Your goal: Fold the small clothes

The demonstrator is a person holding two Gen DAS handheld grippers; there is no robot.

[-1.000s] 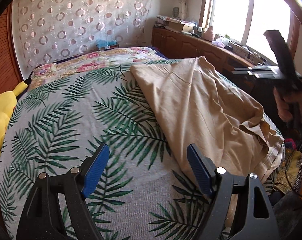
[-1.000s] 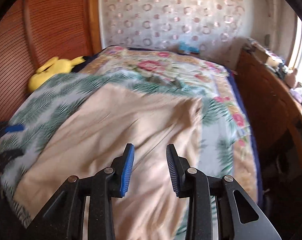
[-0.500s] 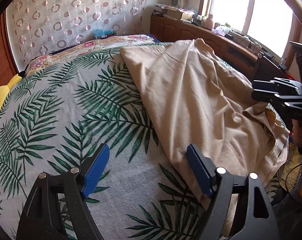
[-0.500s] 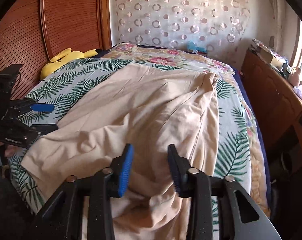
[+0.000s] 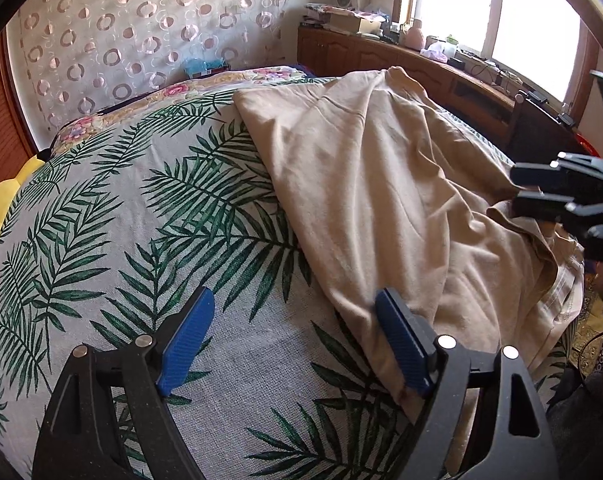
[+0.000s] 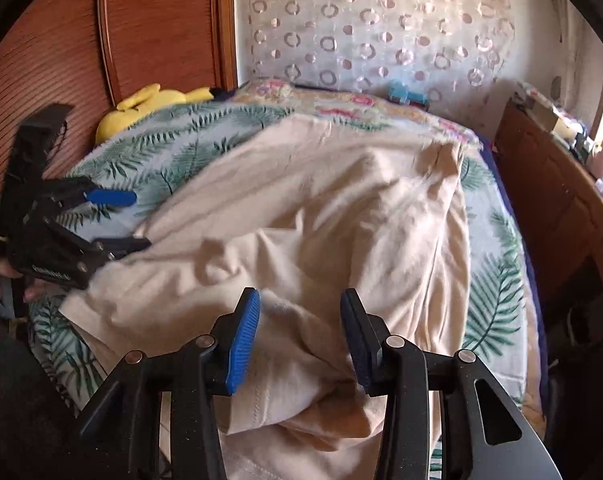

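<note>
- the beige garment (image 5: 385, 184) lies spread and rumpled on the bed's palm-leaf cover (image 5: 113, 216), its near hem hanging over the bed's edge.
- the left gripper (image 5: 293, 344) is wide apart, one finger beside the garment's left edge.
- the right gripper (image 6: 299, 340) is moderately apart, straddling bunched fabric at the garment's hem.
- a yellow plush toy (image 6: 149, 108) sits beyond the garment, by the headboard.

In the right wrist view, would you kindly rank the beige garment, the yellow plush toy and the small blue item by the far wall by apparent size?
1. beige garment
2. yellow plush toy
3. small blue item, farthest away, so true size is unsure
</note>
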